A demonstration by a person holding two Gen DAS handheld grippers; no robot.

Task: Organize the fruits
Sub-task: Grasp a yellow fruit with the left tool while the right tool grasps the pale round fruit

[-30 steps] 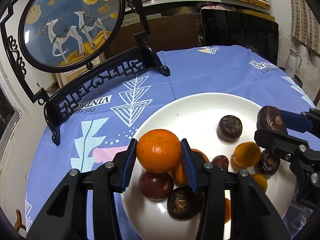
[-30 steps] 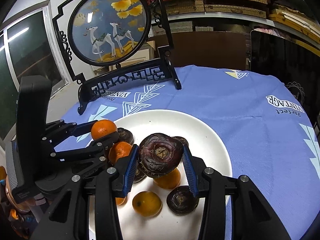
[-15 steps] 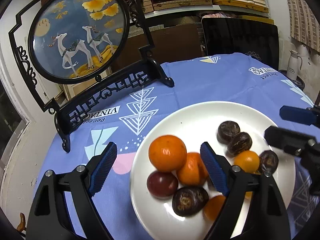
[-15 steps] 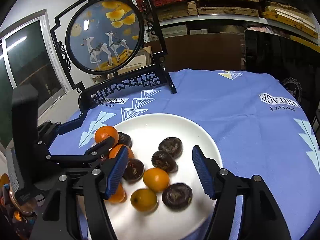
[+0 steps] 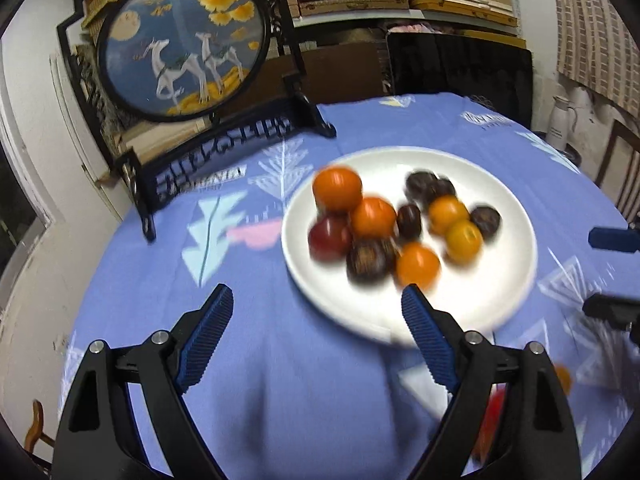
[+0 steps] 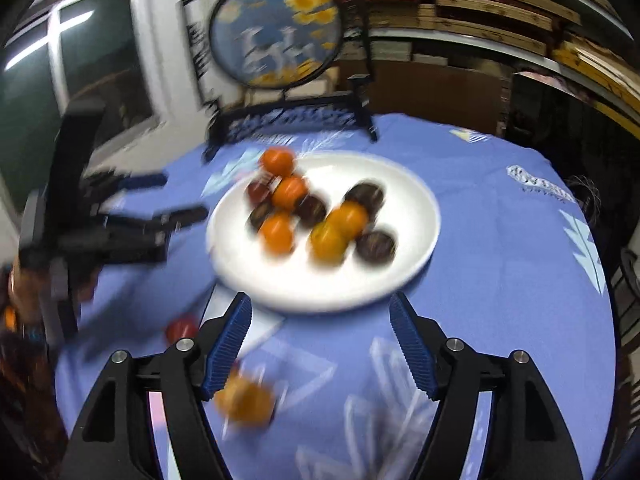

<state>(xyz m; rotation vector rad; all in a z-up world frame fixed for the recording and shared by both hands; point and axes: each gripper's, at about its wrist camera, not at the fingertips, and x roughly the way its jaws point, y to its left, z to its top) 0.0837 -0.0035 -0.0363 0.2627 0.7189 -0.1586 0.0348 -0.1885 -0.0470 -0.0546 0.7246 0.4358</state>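
Note:
A white plate (image 5: 500, 300) on the blue tablecloth holds several oranges (image 5: 337, 188) and dark passion fruits (image 5: 366, 260); it also shows in the right wrist view (image 6: 416, 204). My left gripper (image 5: 316, 340) is open and empty, pulled back from the plate's near-left edge. My right gripper (image 6: 322, 344) is open and empty, near the plate's front edge. A loose orange (image 6: 245, 400) and a small red fruit (image 6: 182, 330) lie on the cloth in front of the plate. Both views are blurred.
A round deer picture on a black stand (image 5: 180, 40) is at the back left of the table. A dark chair (image 5: 460, 64) and shelves stand behind. The left gripper (image 6: 120, 236) shows left of the plate in the right wrist view.
Both grippers let go of their fruit, an orange and a passion fruit, on the plate, opened wide, and have drawn back toward me away from the plate.

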